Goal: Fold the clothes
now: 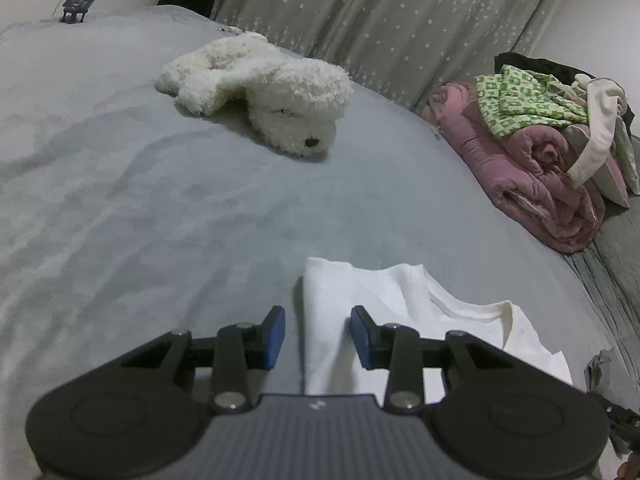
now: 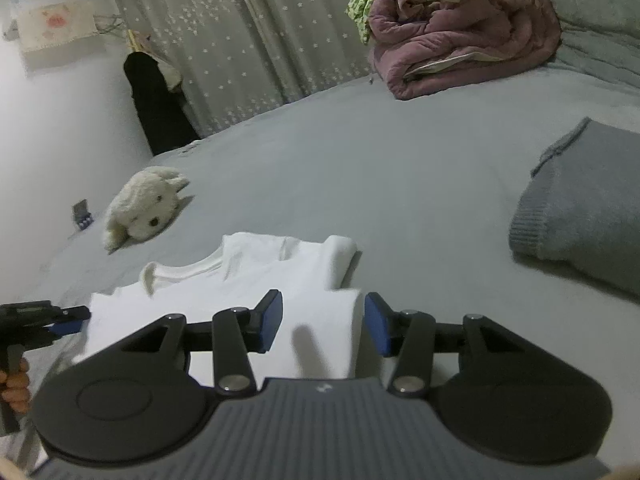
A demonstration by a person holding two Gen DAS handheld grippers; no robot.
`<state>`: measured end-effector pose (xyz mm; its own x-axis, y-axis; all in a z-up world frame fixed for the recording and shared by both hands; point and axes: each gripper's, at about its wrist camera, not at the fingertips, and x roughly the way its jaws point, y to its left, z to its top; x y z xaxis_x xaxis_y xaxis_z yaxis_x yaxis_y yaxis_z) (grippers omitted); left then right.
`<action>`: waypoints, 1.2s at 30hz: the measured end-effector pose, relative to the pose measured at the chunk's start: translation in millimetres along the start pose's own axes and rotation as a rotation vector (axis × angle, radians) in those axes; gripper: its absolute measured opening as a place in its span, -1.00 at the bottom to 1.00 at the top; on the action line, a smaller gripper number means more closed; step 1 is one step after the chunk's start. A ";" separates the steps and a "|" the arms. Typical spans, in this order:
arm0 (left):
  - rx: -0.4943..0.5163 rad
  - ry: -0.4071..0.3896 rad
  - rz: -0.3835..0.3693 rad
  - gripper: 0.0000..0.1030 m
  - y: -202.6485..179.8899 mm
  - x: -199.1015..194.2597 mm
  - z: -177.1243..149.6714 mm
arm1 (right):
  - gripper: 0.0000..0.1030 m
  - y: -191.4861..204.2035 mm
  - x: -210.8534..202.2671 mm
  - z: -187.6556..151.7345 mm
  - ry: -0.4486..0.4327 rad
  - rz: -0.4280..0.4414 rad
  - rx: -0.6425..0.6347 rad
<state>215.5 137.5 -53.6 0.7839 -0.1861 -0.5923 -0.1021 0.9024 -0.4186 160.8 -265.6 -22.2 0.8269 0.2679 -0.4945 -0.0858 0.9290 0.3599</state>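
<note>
Grey bedding covers the bed [image 1: 140, 200], which fills both wrist views, with a star-patterned curtain [image 1: 360, 20] hanging along its far side. On the near part of the bed lies a white t-shirt [image 1: 400, 304], partly folded, its neckline toward the curtain and its side edges turned in. The left gripper [image 1: 318, 334] hovers over one folded edge of the shirt, its jaws standing apart with the blue pads clear of the cloth and holding nothing. The right gripper [image 2: 323, 326] is over the opposite folded edge, its jaws likewise spread wide and empty, white fabric showing between them. In the right wrist view the left gripper shows at the lower left edge, just beside the shirt, with a hand [image 2: 16, 388] around its handle. A white plush dog [image 1: 272, 96] lies on its side farther up the bed, well apart from the shirt. A folded grey sweater [image 2: 588, 208] rests to the right of the shirt. Near the curtain, a rolled mauve quilt [image 1: 532, 168] carries a heap of clothes, among them a green patterned garment [image 1: 520, 100]. A phone on a small stand [image 1: 80, 4] sits at the far left corner of the bed.
</note>
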 end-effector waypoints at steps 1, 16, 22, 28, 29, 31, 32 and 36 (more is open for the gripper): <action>-0.002 0.000 0.002 -0.32 -2.1 2.9 -0.1 | -0.10 -0.6 4.5 0.3 0.006 -0.005 0.003; -0.077 -0.165 0.052 -0.87 -1.5 -2.1 -16.6 | -0.96 22.2 -3.1 14.1 -0.146 -0.109 -0.188; -0.081 -0.153 0.096 -0.88 3.3 3.8 -15.9 | -0.96 21.7 21.0 16.3 -0.115 -0.134 -0.218; -0.058 -0.121 0.118 -0.68 2.2 3.9 -14.4 | -0.74 17.7 37.2 4.0 -0.060 -0.185 -0.240; -0.051 -0.124 0.124 -0.48 0.7 0.2 -14.4 | -0.70 17.4 32.3 4.4 -0.067 -0.181 -0.226; -0.036 -0.135 0.132 -0.21 -3.0 -9.1 -14.8 | -0.62 16.8 22.5 5.2 -0.081 -0.173 -0.198; -0.028 -0.143 0.133 -0.17 -5.3 -14.5 -15.4 | -0.40 16.9 17.4 5.5 -0.086 -0.169 -0.185; 0.009 -0.146 0.126 0.05 -16.3 -38.8 -19.0 | -0.16 24.3 -4.0 3.3 -0.081 -0.152 -0.144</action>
<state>175.1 122.7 -36.8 0.8460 -0.0140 -0.5330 -0.1999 0.9184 -0.3414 157.2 -244.9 -8.8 0.8780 0.1060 -0.4668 -0.0305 0.9856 0.1664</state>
